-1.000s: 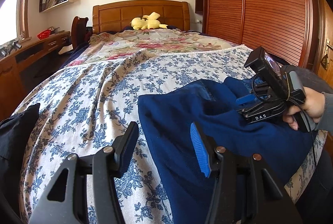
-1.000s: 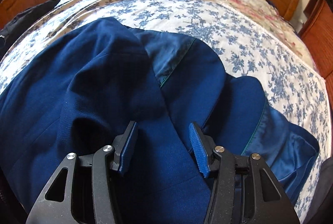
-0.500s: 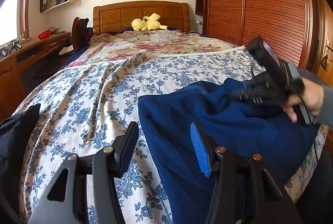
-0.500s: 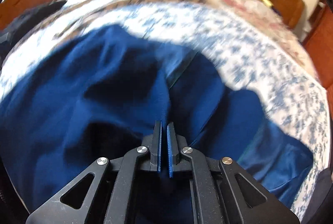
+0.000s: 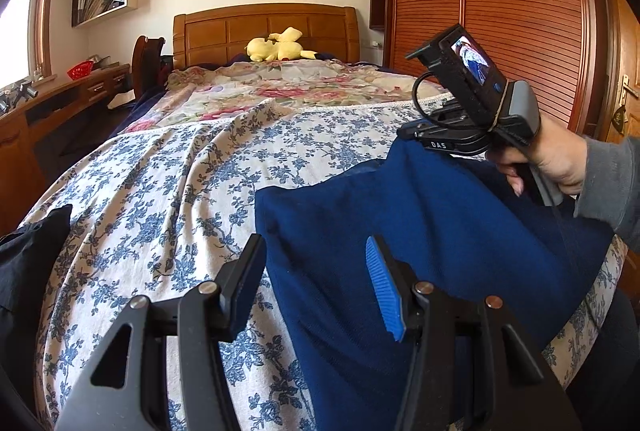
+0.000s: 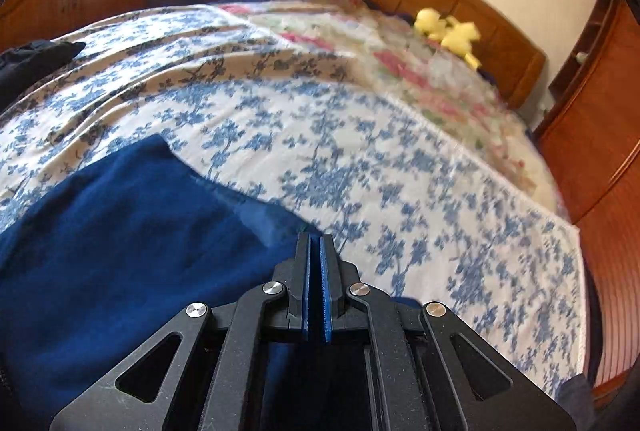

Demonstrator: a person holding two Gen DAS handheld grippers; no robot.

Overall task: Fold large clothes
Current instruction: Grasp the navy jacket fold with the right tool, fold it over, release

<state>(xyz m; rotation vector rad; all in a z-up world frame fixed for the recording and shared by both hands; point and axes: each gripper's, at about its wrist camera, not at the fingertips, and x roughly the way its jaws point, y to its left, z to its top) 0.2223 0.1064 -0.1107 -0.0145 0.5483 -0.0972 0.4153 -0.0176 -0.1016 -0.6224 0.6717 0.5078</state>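
Lifting step: right gripper (image 6: 315, 251) clenched, probably pinching an edge of navy garment (image 5: 420, 231), hardly visible between pads. Left gripper (image 5: 316, 275) released, garment beneath its right finger. Next: carry fold across bedspread (image 6: 360, 151).

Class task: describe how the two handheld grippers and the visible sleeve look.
Both grippers, left gripper and right gripper, have black angular frames, silver pivot screws and ribbed blue pads. The right one carries a small screen, looping black cable and "DAS" label. The sleeve is grey.
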